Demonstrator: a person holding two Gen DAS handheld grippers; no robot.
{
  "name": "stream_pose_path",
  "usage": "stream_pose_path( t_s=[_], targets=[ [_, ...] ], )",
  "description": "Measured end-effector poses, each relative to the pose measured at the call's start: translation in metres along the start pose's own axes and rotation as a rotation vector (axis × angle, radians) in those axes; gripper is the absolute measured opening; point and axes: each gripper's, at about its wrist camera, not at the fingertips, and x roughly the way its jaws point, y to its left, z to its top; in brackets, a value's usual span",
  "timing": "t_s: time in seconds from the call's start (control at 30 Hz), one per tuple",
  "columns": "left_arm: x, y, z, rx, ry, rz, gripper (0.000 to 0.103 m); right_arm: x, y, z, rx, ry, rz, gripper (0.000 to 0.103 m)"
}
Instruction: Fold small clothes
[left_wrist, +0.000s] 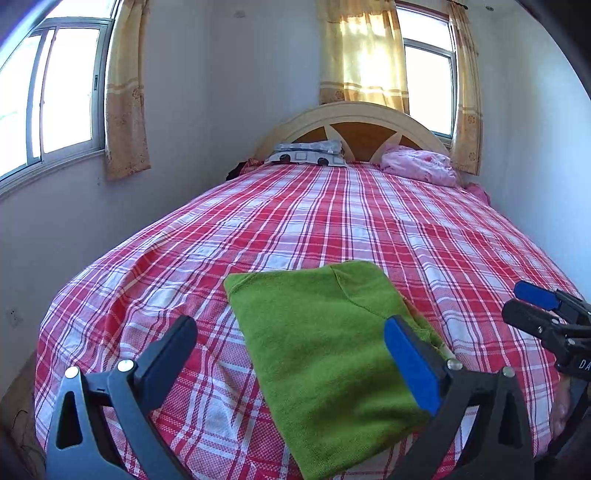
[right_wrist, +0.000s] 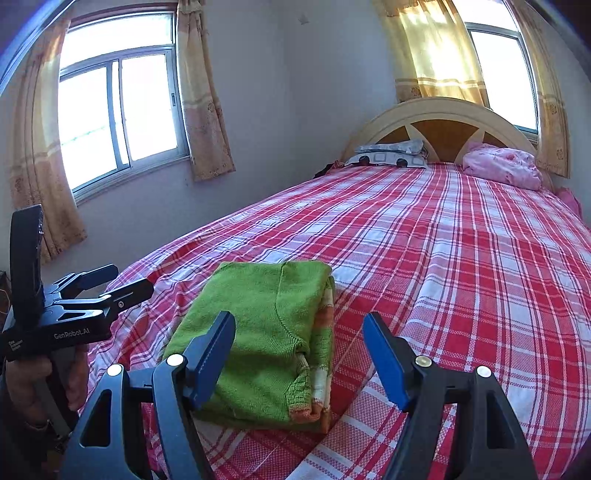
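A green knitted garment (left_wrist: 325, 347) lies folded into a compact rectangle on the red plaid bedsheet (left_wrist: 332, 221), near the foot of the bed. In the right wrist view the garment (right_wrist: 266, 339) shows orange and white striped layers at its right edge. My left gripper (left_wrist: 291, 339) is open and empty, its jaws wide apart above the garment. My right gripper (right_wrist: 299, 343) is open and empty, hovering over the garment's right side. Each gripper shows in the other's view: the right gripper (left_wrist: 532, 301) at the right edge and the left gripper (right_wrist: 122, 280) at the left.
A patterned pillow (left_wrist: 310, 153) and a crumpled pink blanket (left_wrist: 421, 164) lie by the curved headboard (left_wrist: 351, 118). Windows with yellow curtains (left_wrist: 125, 103) stand left of and behind the bed. The bed's left side drops to a narrow gap along the wall.
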Motion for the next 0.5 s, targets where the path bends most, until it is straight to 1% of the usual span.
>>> stream_pose_path(
  t_s=[0.27,0.5],
  targets=[
    [-0.0002,-0.0012,-0.0009,0.0,0.004,0.0,0.103,0.0006,0.0008,-0.0022,-0.006,0.006,-0.002,0.072],
    [0.0001,-0.0014,-0.0011,0.0,0.001,-0.001,0.103,-0.0031,0.0018,-0.0019,-0.013,-0.008,-0.005,0.072]
  ],
)
